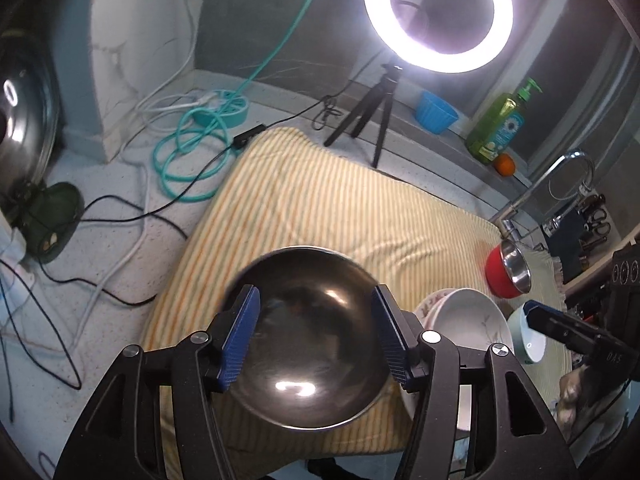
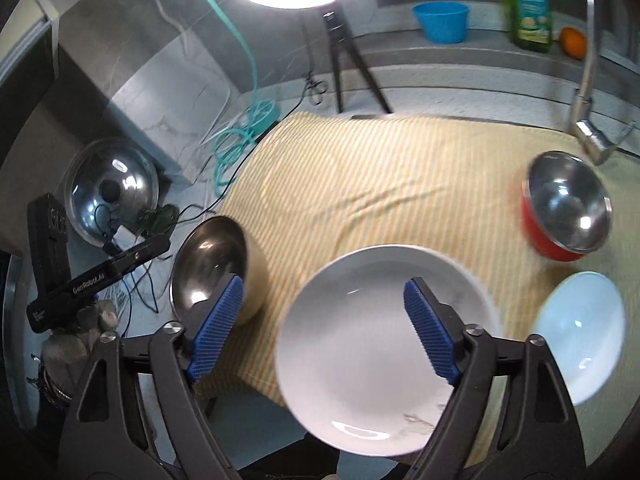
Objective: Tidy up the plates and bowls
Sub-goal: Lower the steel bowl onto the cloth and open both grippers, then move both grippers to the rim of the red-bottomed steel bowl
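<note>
While the left gripper [image 1: 316, 336] brackets the round stainless-steel bowl [image 1: 308, 336] at lower centre, whether it is clamped cannot be told; the right gripper [image 2: 324, 328], jaws wide and holding nothing, straddles the white ceramic plate's [image 2: 376, 352] left rim on the yellow striped cloth [image 2: 400, 168], making it the nearer.

A lit ring light [image 1: 438, 14] stands on the speckled counter [image 1: 120, 280].
</note>
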`<state>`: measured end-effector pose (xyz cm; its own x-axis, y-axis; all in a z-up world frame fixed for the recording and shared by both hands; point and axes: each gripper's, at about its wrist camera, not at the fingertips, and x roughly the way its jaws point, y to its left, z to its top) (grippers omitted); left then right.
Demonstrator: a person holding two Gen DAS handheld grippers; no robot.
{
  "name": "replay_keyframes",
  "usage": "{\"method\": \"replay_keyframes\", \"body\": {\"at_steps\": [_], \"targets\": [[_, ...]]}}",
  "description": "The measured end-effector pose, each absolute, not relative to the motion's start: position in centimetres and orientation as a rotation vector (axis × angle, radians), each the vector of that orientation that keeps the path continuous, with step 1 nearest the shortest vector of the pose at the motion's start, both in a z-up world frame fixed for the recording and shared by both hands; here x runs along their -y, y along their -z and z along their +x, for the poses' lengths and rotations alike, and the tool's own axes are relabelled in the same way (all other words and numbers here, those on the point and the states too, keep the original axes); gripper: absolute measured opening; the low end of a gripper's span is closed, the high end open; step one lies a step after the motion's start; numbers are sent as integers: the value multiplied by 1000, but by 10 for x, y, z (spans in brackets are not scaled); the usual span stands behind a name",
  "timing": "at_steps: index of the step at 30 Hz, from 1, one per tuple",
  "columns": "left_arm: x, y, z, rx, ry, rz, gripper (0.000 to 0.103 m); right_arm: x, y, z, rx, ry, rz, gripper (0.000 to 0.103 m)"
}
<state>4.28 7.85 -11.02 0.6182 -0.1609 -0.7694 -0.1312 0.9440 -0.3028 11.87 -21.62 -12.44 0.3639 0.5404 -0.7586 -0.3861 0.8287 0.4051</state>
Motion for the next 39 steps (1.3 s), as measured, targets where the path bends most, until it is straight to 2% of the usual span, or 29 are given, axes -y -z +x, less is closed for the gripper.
{"method": "replay_keyframes", "body": {"at_steps": [15,31,36,39], "targets": [[22,110,71,-900,160,-330,57,354,121,135,-914,-427,218,90],[128,134,123,-967,297,-291,57,449,150,179,-947,-282,220,89],[155,143,145,-1002,336,-270,54,456,161,197,-972,-308,242,80],[167,152,159,-1034,358,-284,42,459,169,209,-990,-329,273,74]]}}
